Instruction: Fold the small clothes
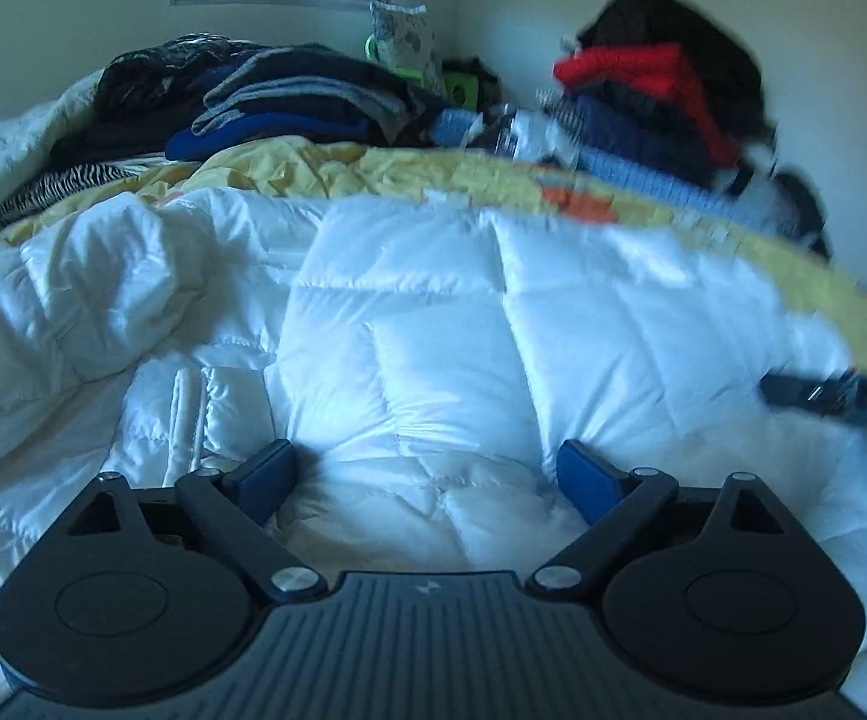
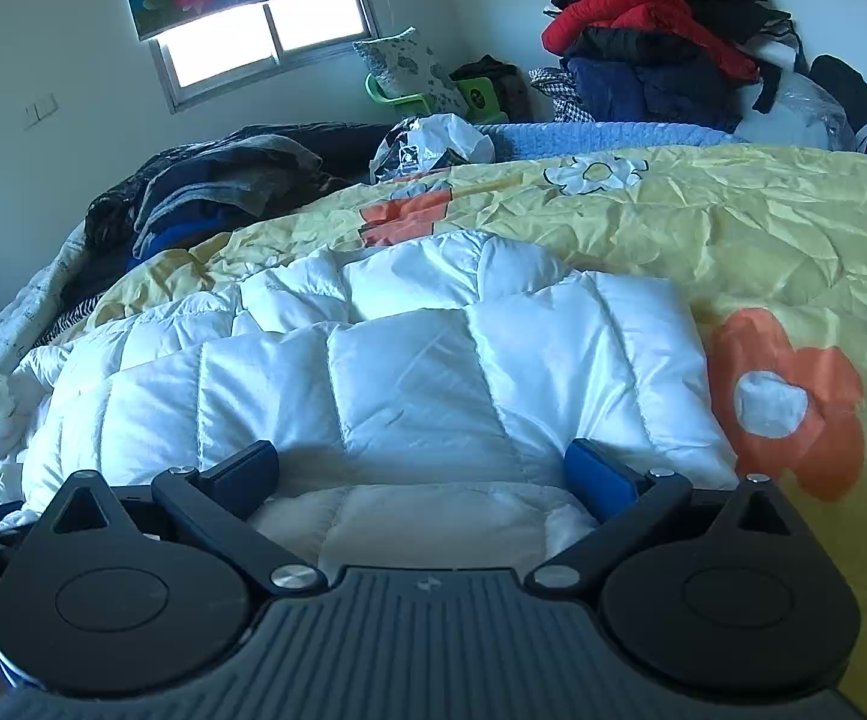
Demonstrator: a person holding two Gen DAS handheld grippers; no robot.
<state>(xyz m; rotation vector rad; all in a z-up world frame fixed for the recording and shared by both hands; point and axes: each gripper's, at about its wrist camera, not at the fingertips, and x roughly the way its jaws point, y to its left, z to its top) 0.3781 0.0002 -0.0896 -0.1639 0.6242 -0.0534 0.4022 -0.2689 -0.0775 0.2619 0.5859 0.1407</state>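
Left gripper (image 1: 427, 474) pitched down, jaws spread wide, nothing clamped between blue pads (image 1: 589, 480). Right gripper (image 2: 424, 471) same: tilted downward, jaws wide apart, pads (image 2: 598, 477) not pressing on anything.

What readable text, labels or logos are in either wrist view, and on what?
No legible words or numbers in either view.
Plastic bag on the bed: dark printed label, too small to read.
Green item by the far wall: round dark mark, unreadable.
Right tongs body: small embossed emblem, no letters.
Left tongs body: same emblem, no letters.
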